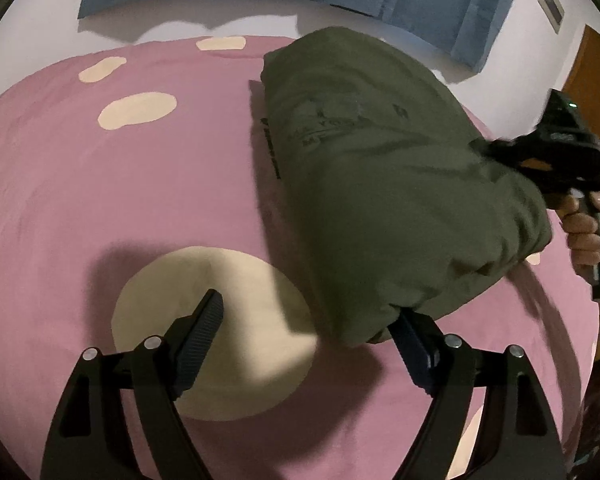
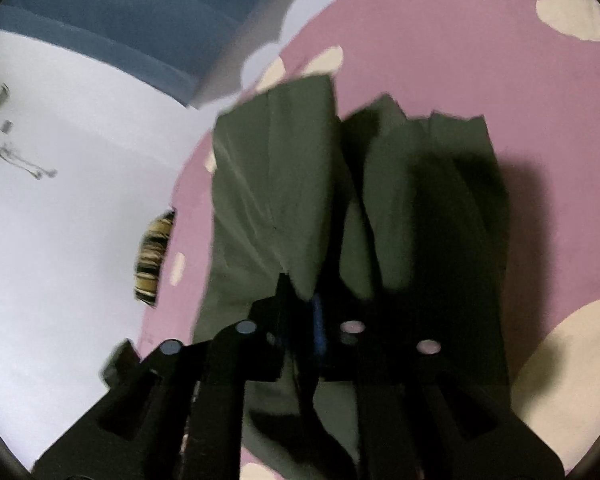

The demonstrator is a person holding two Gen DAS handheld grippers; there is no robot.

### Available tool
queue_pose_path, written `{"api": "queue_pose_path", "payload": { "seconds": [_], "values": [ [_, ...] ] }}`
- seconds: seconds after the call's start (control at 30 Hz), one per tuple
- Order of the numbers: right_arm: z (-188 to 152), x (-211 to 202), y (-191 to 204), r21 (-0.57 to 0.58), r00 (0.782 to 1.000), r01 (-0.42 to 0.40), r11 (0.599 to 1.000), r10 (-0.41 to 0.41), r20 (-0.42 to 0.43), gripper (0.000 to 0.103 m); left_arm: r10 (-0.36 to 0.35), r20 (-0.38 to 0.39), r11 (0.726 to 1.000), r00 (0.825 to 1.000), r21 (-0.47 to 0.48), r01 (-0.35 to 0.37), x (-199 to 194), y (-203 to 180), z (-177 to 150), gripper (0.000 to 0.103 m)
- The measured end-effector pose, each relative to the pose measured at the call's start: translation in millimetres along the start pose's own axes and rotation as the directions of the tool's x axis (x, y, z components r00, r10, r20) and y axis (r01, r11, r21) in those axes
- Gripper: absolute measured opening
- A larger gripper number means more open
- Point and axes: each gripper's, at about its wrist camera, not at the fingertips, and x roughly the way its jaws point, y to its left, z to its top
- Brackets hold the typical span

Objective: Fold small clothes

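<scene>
1. The olive-green garment [image 1: 384, 184] lies on the pink bedspread [image 1: 120, 200], right of centre and running from the near edge toward the far side, already doubled into a thick, puffy bundle.
2. The left gripper [image 1: 312, 332] stands wide apart over a cream spot; its right finger sits under the garment's near edge, its left finger [image 1: 204, 320] is bare, so nothing is clamped.
3. The right gripper [image 2: 304, 300] is narrow. Cloth rises from between its fingers, but the blurred view does not settle whether the pads still press on it; I cannot tell.
4. In the left wrist view, a hand [image 1: 584, 232] holds that tool at the garment's right side.
5. Risk: the raised fold looks loose, so a release from the right side could let the top layer spring back or slump askew.
6. Risk: the left finger under the hem may drag the bundle when withdrawn, skewing the fold.
</scene>
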Motion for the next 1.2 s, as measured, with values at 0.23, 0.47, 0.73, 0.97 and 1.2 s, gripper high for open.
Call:
{"api": "queue_pose_path", "payload": {
  "seconds": [0.23, 0.47, 0.73, 0.97, 1.2],
  "values": [
    [0, -38, -14, 0.042, 0.997, 0.031, 0.999, -0.034, 0.073, 0.071, -0.003, -0.003, 1.000, 1.000, -0.015, 0.003, 0, 2, -2, 0.082],
    [7, 6, -16, 0.060, 0.998, -0.031, 0.998, 0.034, -0.053, 0.071, -0.005, -0.005, 1.000, 1.000, -0.018, 0.005, 0, 2, -2, 0.082],
    [14, 51, 28, -0.106, 0.982, 0.083, 0.991, -0.099, -0.162, 0.013, -0.003, -0.008, 1.000, 1.000, -0.026, 0.003, 3, 4, -1, 0.082],
    [16, 14, 84, -0.231, 0.997, 0.059, 0.971, -0.070, -0.040, 0.006, -0.013, 0.002, 1.000, 1.000, -0.025, 0.013, -3, 2, 1, 0.083],
    [19, -34, 78, -0.234, 0.995, 0.081, 0.969, -0.067, 0.067, 0.006, -0.044, 0.037, 0.998, 0.998, 0.053, 0.042, -12, -32, 16, 0.084]
  ]
}}
